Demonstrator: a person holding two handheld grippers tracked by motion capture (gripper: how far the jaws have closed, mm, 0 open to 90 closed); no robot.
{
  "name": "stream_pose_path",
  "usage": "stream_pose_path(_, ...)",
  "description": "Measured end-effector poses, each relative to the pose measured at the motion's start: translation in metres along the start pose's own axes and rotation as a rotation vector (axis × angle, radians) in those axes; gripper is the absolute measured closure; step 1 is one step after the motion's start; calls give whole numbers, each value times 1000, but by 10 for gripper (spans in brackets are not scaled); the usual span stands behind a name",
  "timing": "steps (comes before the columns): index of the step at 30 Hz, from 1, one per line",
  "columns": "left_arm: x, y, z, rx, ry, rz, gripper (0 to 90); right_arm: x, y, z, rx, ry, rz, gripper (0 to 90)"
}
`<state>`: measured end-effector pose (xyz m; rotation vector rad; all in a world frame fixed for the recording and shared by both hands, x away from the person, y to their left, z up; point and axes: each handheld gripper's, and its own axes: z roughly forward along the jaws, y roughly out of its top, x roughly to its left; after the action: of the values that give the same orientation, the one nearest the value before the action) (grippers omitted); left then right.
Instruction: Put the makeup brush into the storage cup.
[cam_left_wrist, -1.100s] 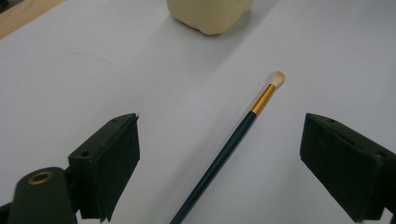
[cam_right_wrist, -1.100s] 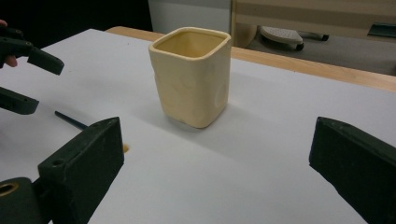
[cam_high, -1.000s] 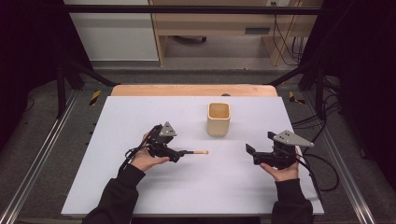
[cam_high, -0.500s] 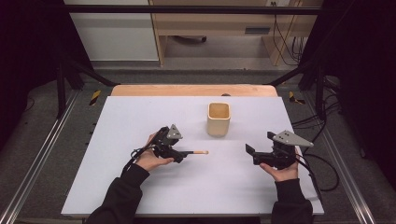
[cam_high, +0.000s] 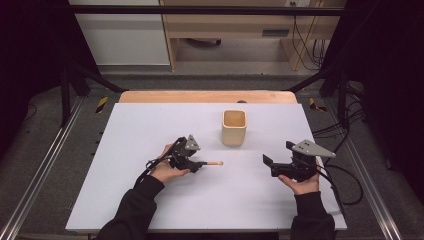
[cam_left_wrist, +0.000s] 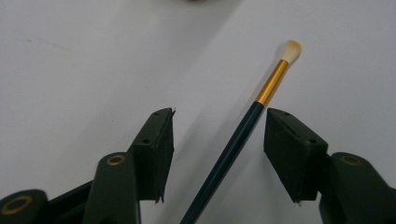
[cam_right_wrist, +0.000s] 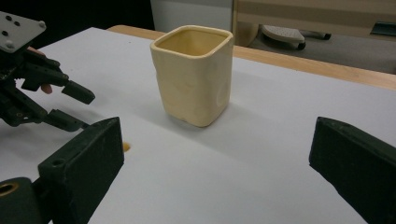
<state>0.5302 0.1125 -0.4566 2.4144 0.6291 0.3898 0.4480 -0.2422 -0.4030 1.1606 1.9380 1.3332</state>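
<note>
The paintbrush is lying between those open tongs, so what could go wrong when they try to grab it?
1. The paintbrush lies slanted and nearer one side of the left tongs, so closing might nudge or roll it away instead of pinching it.
2. The thin handle lies flat on the table, so the tips may scrape the surface.
3. The cup stands close by; a swinging brush might knock it.

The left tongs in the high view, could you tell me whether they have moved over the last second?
Yes: the left tongs edged rightward, closer to the square cream ceramic cup.
</note>
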Motion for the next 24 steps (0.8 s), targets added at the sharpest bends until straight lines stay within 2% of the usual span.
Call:
stream_pose_path(2, -1, 1, 3, 9, -12, 7, 487, 1, 0, 1, 3, 1, -1, 35)
stream_pose_path(8, -4, 1, 9, 31, -29, 21, 559, 1, 0, 1, 5, 3, -1, 35)
stream_pose_path(13, -3, 0, 9, 35, -51, 12, 655, 1, 0, 0, 4, 3, -1, 35)
stream_pose_path(24, -5, 1, 9, 45, -74, -15, 770, 1, 0, 1, 9, 2, 1, 35)
